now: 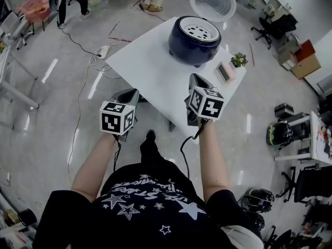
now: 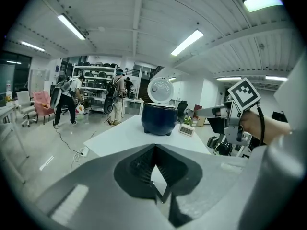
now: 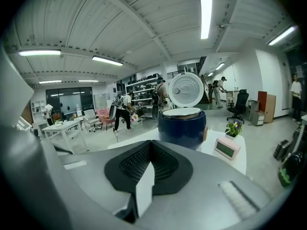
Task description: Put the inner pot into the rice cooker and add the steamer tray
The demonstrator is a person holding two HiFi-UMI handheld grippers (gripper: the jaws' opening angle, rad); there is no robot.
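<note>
A dark blue rice cooker [image 1: 195, 40] stands at the far side of the white table [image 1: 150, 61], its round white lid [image 1: 212, 1] swung up and open. A white perforated steamer tray [image 1: 196, 29] sits in its mouth; the inner pot below is hidden. The cooker also shows ahead in the left gripper view [image 2: 159, 119] and the right gripper view [image 3: 182, 127]. My left gripper [image 1: 132, 93] hangs off the table's near left edge, shut and empty [image 2: 154, 150]. My right gripper [image 1: 196, 78] is over the table's near edge, shut, holding nothing [image 3: 150, 145].
A pink digital clock [image 1: 226, 71] and a small potted plant [image 1: 239, 59] sit right of the cooker. A power strip with cables [image 1: 104, 51] lies on the floor left of the table. People stand far behind; chairs and helmets are at the right.
</note>
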